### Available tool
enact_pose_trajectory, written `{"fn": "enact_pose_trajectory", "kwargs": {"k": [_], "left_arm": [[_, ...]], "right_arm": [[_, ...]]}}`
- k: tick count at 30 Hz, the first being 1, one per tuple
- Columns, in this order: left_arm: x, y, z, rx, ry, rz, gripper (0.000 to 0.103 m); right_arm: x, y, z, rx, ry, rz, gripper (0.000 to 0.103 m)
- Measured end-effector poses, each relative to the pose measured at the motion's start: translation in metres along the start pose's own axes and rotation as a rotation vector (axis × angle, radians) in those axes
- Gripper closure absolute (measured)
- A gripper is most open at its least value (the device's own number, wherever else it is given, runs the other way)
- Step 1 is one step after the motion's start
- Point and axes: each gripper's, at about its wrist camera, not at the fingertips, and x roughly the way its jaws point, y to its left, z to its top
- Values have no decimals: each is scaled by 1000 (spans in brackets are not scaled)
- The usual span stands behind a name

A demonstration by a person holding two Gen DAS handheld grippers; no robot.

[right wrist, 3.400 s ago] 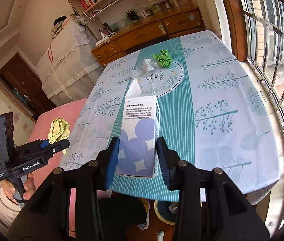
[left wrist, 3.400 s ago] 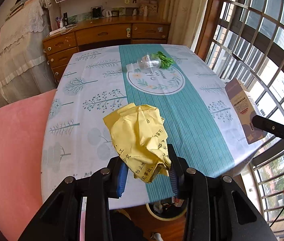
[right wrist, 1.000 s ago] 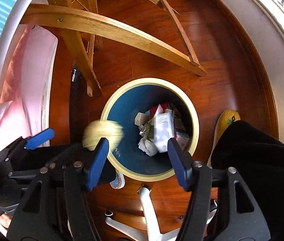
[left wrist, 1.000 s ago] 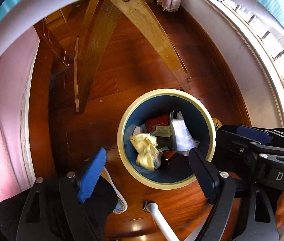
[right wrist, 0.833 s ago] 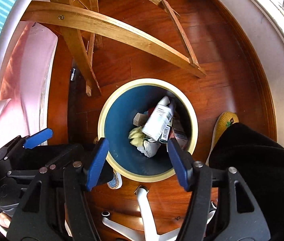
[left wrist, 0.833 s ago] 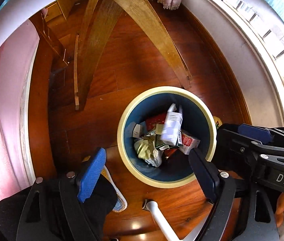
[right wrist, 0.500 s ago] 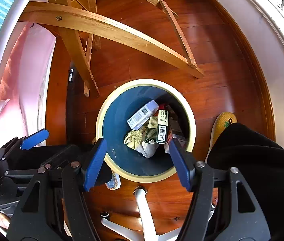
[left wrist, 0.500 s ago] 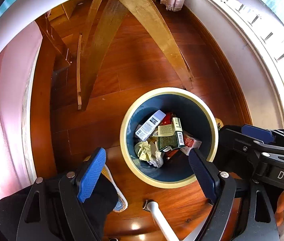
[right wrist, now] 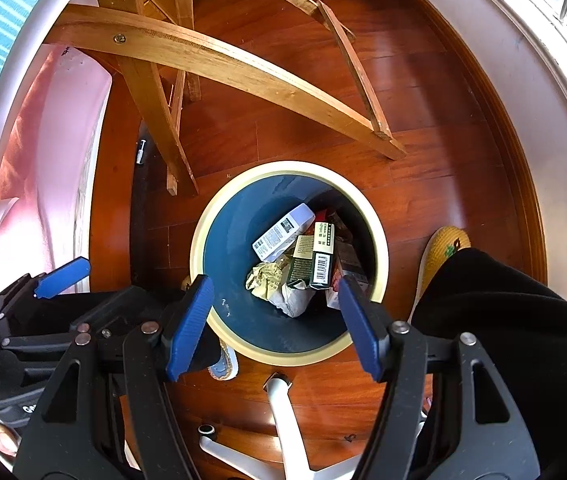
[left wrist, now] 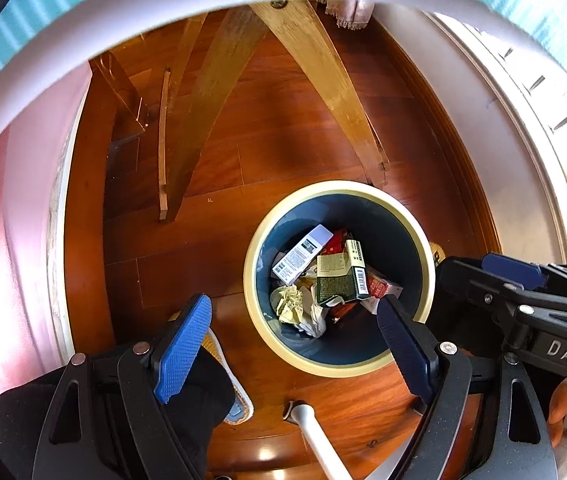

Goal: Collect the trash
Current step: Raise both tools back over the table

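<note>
Both grippers point down over a round bin with a cream rim (left wrist: 251, 312) (right wrist: 199, 236) and blue inside, standing on the wood floor. In it lie a white and lilac carton (left wrist: 303, 254) (right wrist: 281, 232), the crumpled yellow paper (left wrist: 289, 304) (right wrist: 263, 276), a green box (left wrist: 339, 276) (right wrist: 315, 260) and other rubbish. My left gripper (left wrist: 293, 310) is open with nothing between its blue pads. My right gripper (right wrist: 275, 292) is open and empty too. Each gripper shows in the other's view, the right gripper (left wrist: 511, 272) beside the bin and the left gripper (right wrist: 63, 276) to the left.
Wooden table legs (left wrist: 315, 60) (right wrist: 211, 60) cross the floor beyond the bin. A white chair base (right wrist: 283, 412) (left wrist: 311, 428) lies near the bottom. A person's dark trouser leg (right wrist: 503, 320) and yellow slipper (right wrist: 443, 248) are at the right. A pink cloth (right wrist: 43, 152) hangs left.
The yellow paper and the white carton fell into the bin. The carton tumbled and now lies flat against the bin's left wall. Both grippers stayed open above the bin.
</note>
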Motion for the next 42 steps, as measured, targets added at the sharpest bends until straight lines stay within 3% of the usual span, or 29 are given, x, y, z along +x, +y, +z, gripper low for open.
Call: {"fn": "enact_pose_trajectory", "kwargs": {"k": [13, 18, 26, 34, 42], "left_arm": [[-48, 4, -13, -16, -67, -2, 17], [-102, 6, -18, 15, -121, -53, 17], [-215, 5, -16, 180, -216, -89, 17], [-330, 14, 32, 263, -394, -19, 17], [-390, 31, 133, 285, -474, 13, 17]], "right_arm": [[-45, 22, -5, -87, -31, -37, 41], [-95, 42, -7, -212, -18, -37, 41], [-207, 80, -2, -389, -98, -4, 41], [-312, 119, 35, -464, -272, 52, 41], [-363, 149, 132, -424, -419, 67, 41]]}}
